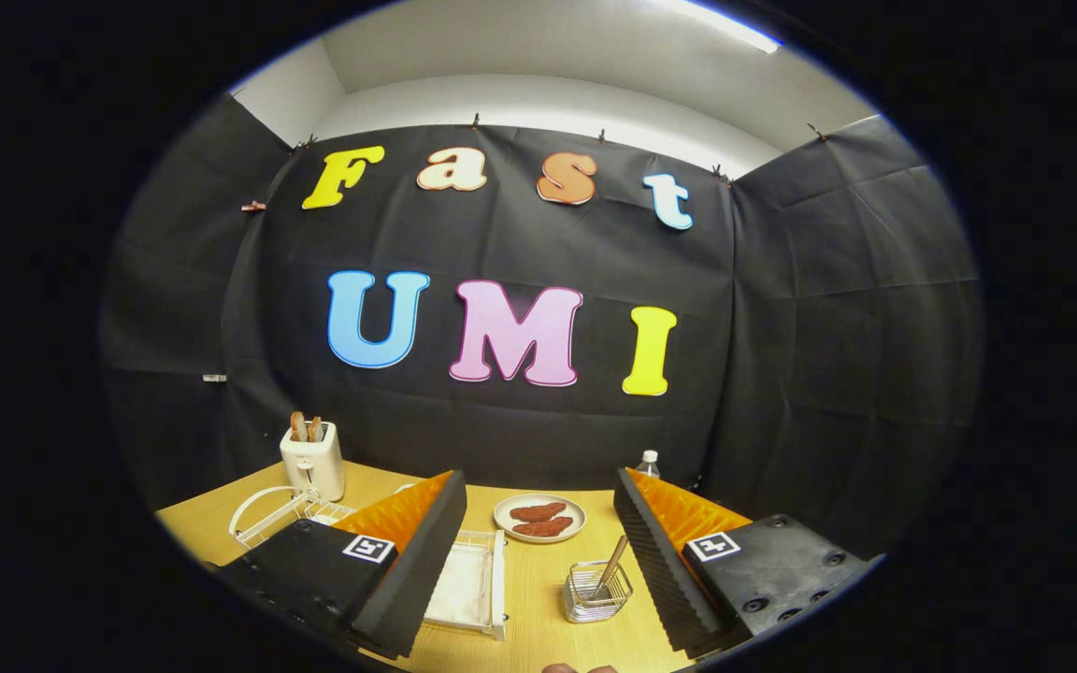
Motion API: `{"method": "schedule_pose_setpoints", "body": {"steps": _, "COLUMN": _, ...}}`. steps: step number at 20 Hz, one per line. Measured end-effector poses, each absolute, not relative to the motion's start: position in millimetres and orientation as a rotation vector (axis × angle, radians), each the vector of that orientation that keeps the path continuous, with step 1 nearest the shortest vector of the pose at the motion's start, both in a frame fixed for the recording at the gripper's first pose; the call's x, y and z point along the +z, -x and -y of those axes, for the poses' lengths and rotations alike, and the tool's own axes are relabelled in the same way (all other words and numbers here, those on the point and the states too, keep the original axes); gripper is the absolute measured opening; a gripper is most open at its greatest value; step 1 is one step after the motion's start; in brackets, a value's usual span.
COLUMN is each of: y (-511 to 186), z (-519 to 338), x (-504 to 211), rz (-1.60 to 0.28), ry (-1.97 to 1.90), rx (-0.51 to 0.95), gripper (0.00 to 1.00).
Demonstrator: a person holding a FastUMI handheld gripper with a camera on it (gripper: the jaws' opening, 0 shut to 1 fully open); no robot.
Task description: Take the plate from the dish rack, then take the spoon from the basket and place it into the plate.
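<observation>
The gripper (pixel 538 551) is hovering with jaws released and empty above the wooden tabletop (pixel 538 598), while the thin metal spoon (pixel 611 565), likely light and slippery, is leaning in the near wire basket (pixel 596 593); its upright handle looks the best place to take hold.

Wooden worktop (pixel 538 598) bore a wire basket (pixel 596 593) and white tray (pixel 466 581) between the tongs, a plate (pixel 539 517) beyond them, and a toaster (pixel 313 460) and dish rack (pixel 277 512) beside the left one.

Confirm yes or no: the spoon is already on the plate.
No. The spoon stands in the wire basket between the open gripper fingers, while the plate beyond holds only reddish food pieces.
</observation>
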State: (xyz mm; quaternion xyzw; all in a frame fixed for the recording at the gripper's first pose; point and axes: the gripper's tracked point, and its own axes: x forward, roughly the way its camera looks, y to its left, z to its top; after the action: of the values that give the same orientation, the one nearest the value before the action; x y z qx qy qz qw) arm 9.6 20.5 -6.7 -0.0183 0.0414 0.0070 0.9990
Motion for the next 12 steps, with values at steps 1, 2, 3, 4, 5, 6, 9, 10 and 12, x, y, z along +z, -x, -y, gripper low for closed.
{"method": "schedule_pose_setpoints", "body": {"steps": 1, "y": -16, "z": -24, "x": -10, "rz": -0.105, "ry": 0.049, "rx": 0.016, "gripper": 0.97}}
{"method": "schedule_pose_setpoints", "body": {"steps": 2, "y": -22, "z": -25, "x": -13, "rz": -0.122, "ry": 0.068, "rx": 0.015, "gripper": 0.97}}
{"method": "schedule_pose_setpoints", "body": {"steps": 3, "y": -30, "z": -29, "x": -14, "rz": -0.132, "ry": 0.085, "rx": 0.015, "gripper": 0.97}}
{"method": "schedule_pose_setpoints", "body": {"steps": 4, "y": -37, "z": -34, "x": -16, "rz": -0.146, "ry": 0.089, "rx": 0.021, "gripper": 0.97}}
{"method": "schedule_pose_setpoints", "body": {"steps": 5, "y": -45, "z": -44, "x": -22, "rz": -0.168, "ry": 0.084, "rx": 0.032, "gripper": 0.97}}
{"method": "schedule_pose_setpoints", "body": {"steps": 6, "y": -51, "z": -54, "x": -26, "rz": -0.191, "ry": 0.074, "rx": 0.044, "gripper": 0.97}}
{"method": "schedule_pose_setpoints", "body": {"steps": 9, "y": -73, "z": -79, "x": -45, "rz": -0.264, "ry": 0.085, "rx": 0.062, "gripper": 0.97}}
{"method": "schedule_pose_setpoints", "body": {"steps": 10, "y": -79, "z": -89, "x": -54, "rz": -0.289, "ry": 0.093, "rx": 0.073, "gripper": 0.97}}
{"method": "schedule_pose_setpoints", "body": {"steps": 12, "y": -90, "z": -106, "x": -72, "rz": -0.342, "ry": 0.115, "rx": 0.082, "gripper": 0.98}}
